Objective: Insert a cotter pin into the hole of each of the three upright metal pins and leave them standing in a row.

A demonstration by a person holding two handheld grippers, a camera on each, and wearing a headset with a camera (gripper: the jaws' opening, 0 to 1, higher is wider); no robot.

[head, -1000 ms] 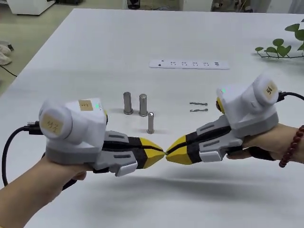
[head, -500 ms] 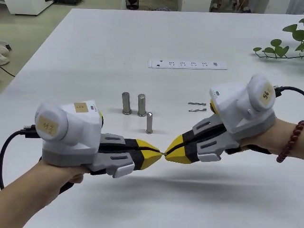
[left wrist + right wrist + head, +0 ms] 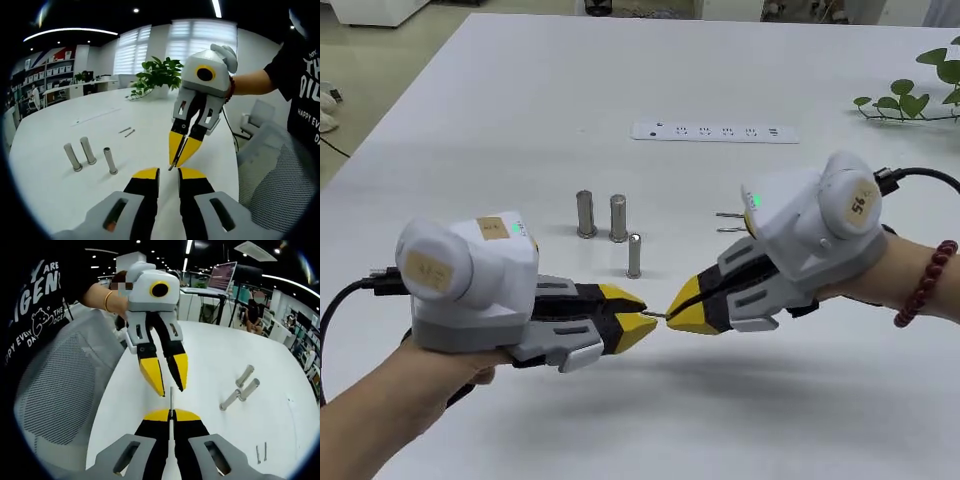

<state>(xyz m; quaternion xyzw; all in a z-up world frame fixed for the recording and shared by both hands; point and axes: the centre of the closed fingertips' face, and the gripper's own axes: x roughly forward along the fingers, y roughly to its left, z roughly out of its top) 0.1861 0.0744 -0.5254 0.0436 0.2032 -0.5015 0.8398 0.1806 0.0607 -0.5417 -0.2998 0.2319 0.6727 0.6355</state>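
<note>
Right gripper (image 3: 671, 313) clamped on 1 cotter pin (image 3: 171, 399); left gripper (image 3: 645, 314) jaws narrowly parted, apparently around its tip. An early release or a skewed grip could let the pin twist or drop.

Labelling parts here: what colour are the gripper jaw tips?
Yellow over black; best in the head view, on left gripper and right gripper holding a cotter pin.

Cotter pin (image 3: 655, 316) mostly hidden between jaws of right gripper (image 3: 670, 314), head view. Two spare pins (image 3: 728, 214) half hidden behind it. Holes in metal pins (image 3: 618, 217) too small to see.
</note>
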